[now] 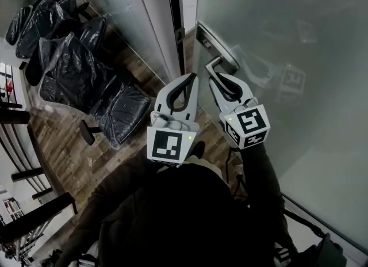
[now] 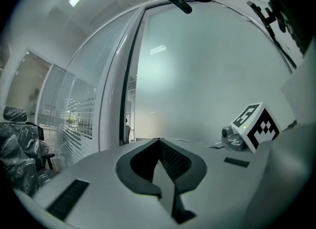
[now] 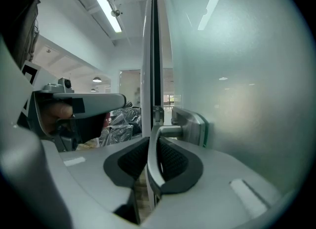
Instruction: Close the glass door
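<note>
The frosted glass door (image 1: pixel 287 30) filled the right half of the head view, its edge beside a white frame post (image 1: pixel 154 24) with a dark strip between them. The right gripper (image 1: pixel 215 77) was clamped narrowly on the door's metal handle (image 1: pixel 217 63); in the right gripper view the handle's (image 3: pixel 173 131) lever ran between the two pads (image 3: pixel 174 160). The left gripper (image 1: pixel 191 78) hung just beside it, at the centre of the frame, jaws pressed together on nothing, apart from the door. Chairs wrapped in black plastic (image 1: pixel 75 70) stood on the wooden floor (image 1: pixel 63 162) at upper left.
</note>
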Action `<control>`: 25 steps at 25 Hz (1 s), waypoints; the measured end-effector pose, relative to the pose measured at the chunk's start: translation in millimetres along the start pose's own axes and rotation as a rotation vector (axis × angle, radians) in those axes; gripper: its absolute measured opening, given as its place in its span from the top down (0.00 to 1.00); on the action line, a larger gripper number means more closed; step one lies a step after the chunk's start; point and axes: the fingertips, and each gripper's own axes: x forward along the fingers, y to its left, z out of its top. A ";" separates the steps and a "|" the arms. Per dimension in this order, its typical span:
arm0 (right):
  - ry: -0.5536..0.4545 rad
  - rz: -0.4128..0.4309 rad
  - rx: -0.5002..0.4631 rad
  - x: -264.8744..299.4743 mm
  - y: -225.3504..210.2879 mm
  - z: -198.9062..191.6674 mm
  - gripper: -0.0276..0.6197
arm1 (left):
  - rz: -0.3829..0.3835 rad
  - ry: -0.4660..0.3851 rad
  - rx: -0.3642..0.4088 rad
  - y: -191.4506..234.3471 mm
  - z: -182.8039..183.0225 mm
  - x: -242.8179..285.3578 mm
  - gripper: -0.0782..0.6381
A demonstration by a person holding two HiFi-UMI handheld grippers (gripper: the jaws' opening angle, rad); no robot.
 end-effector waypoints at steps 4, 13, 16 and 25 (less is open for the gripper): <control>0.006 0.015 -0.004 -0.8 9.7 -0.4 0.86 | 0.006 -0.008 0.007 2.8 7.0 -4.5 0.90; 0.002 0.033 -0.012 -2.7 28.2 -0.1 0.86 | 0.036 -0.017 0.017 15.4 13.7 -11.0 0.90; 0.003 0.040 -0.016 -5.8 33.9 -1.7 0.86 | 0.038 -0.012 0.019 15.5 13.3 -14.0 0.90; 0.014 0.059 -0.020 -8.8 53.0 -4.9 0.86 | 0.024 -0.026 0.023 13.7 14.4 -25.4 0.90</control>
